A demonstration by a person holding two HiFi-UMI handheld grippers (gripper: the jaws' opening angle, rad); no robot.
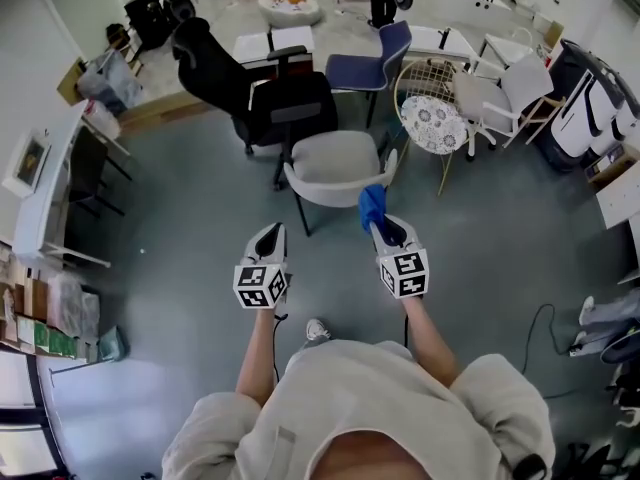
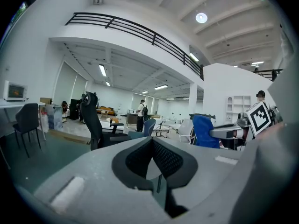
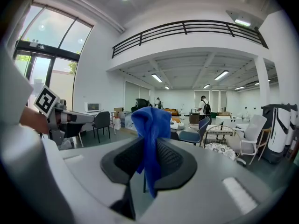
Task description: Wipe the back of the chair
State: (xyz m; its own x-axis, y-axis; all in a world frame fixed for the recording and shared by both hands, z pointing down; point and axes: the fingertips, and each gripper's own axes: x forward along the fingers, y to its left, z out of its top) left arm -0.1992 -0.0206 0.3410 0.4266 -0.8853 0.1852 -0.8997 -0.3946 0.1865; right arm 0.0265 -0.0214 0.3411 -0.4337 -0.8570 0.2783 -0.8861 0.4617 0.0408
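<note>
My left tongs [image 1: 270,232] and right tongs [image 1: 381,226] are pale grey with black dimpled pads, and each carries a cube of black-and-white square markers. The soft cloth [image 1: 372,206] is plain bright blue. The near moulded shell chair [image 1: 335,163] is light grey on dark legs. Farther off, the mesh office chair [image 1: 262,93] is black and the padded chair [image 1: 385,53] navy. To the right, the round cushion [image 1: 434,124] has a white-and-dark lace pattern. The floor [image 1: 180,258] is dull grey-green.

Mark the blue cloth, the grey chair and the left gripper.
blue cloth [image 3: 150,125], right gripper view, on its bunched upper fold.
grey chair [image 1: 335,156], head view, middle of the seat.
left gripper [image 1: 271,232], head view, between its fingertips.
</note>
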